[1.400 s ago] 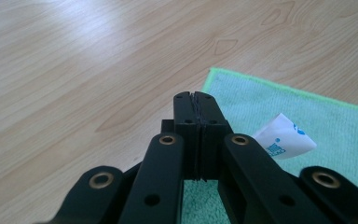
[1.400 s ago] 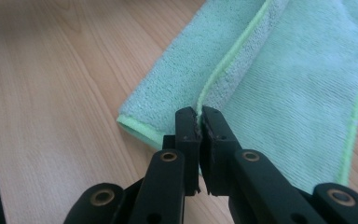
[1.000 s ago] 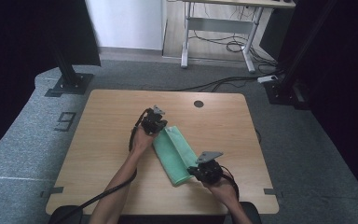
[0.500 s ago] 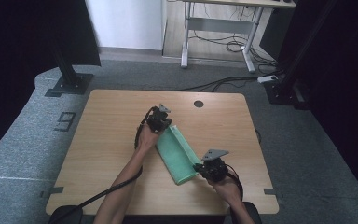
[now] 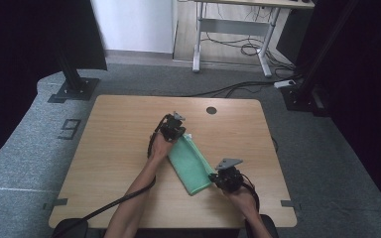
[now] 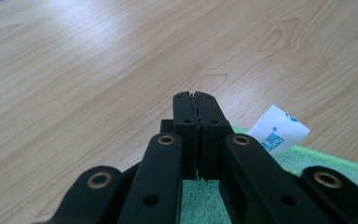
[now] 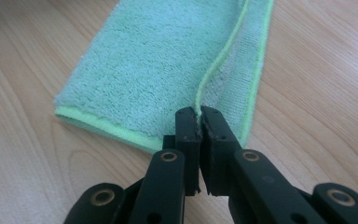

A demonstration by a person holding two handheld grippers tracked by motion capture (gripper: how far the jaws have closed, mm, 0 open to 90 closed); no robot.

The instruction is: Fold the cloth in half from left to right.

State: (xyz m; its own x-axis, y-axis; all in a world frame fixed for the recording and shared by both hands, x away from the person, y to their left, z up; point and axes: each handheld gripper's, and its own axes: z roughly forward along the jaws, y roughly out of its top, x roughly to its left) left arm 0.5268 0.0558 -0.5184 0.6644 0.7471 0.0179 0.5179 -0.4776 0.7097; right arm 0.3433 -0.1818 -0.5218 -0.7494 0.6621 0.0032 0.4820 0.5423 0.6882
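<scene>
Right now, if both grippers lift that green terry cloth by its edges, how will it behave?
Likely floppy: the folded green terry cloth lies flat on the wooden table, its pinched top layer peeling up by the right gripper. Probably light and grippy, given its thin, fuzzy pile. It should sag between grips.

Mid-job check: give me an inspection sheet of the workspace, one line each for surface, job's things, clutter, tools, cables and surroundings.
Surface: wooden table, bare wood around the work, round hole near the far edge.
Job's things: green towel, folded into a long strip lying diagonally; white label at its far end.
Clutter: nothing seen.
Tools: left tool shut at the towel's far end; right tool shut on the towel's upper edge at the near end.
Cables: black cable trails from the left tool off the near edge; more lie on the floor beyond.
Surroundings: grey carpet, black stands, a white-legged desk behind.
</scene>
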